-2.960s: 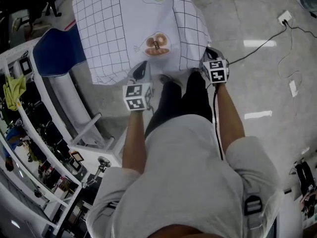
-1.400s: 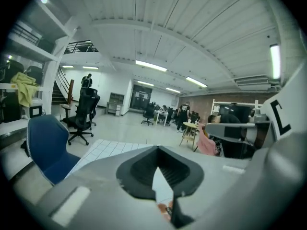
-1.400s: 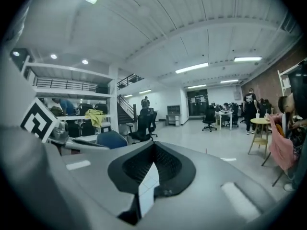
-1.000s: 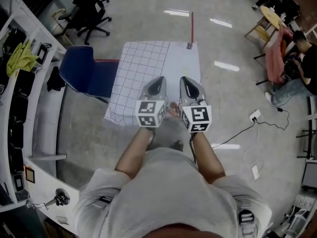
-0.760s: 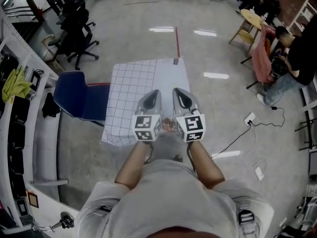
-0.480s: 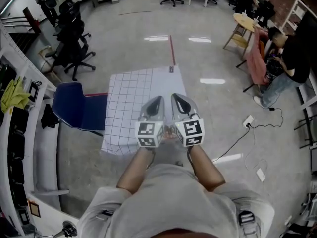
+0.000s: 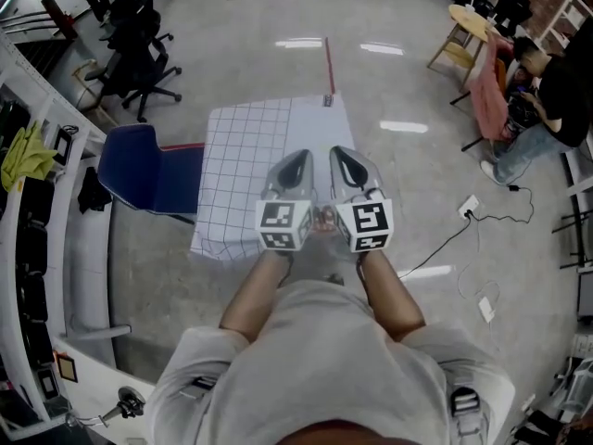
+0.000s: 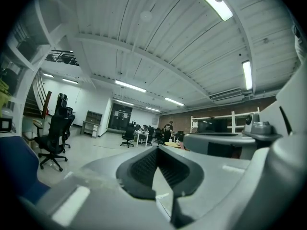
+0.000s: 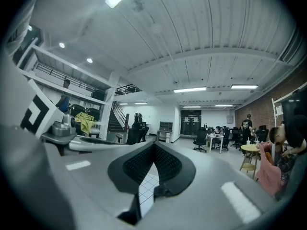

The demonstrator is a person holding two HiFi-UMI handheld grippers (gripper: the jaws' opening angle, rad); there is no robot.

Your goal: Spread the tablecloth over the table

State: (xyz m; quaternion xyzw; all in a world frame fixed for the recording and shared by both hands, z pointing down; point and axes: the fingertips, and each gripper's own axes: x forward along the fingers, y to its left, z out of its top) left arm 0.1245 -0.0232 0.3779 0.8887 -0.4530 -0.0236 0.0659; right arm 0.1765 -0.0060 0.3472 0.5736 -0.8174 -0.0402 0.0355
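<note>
**Both my tongs are closed on nothing, held level above the near end of the covered table.**

In the centre of the head view my left tongs (image 7: 298, 158) and right tongs (image 7: 339, 154) sit side by side, smooth grey plastic shells tapering forward. Each carries a white cube with black square markers (image 7: 283, 225) at its back. Each gripper view shows the ribbed black pads meeting at their tips, with nothing pinched between them. The white fabric tablecloth with a thin dark grid (image 7: 246, 151) lies below and beyond the tongs. It is flat across the table top, its left part gridded and its right part plain, with its lower left corner hanging rumpled. A blue padded chair (image 7: 148, 170) stands against its left edge. All around is glossy grey concrete floor (image 7: 417, 72).
</note>
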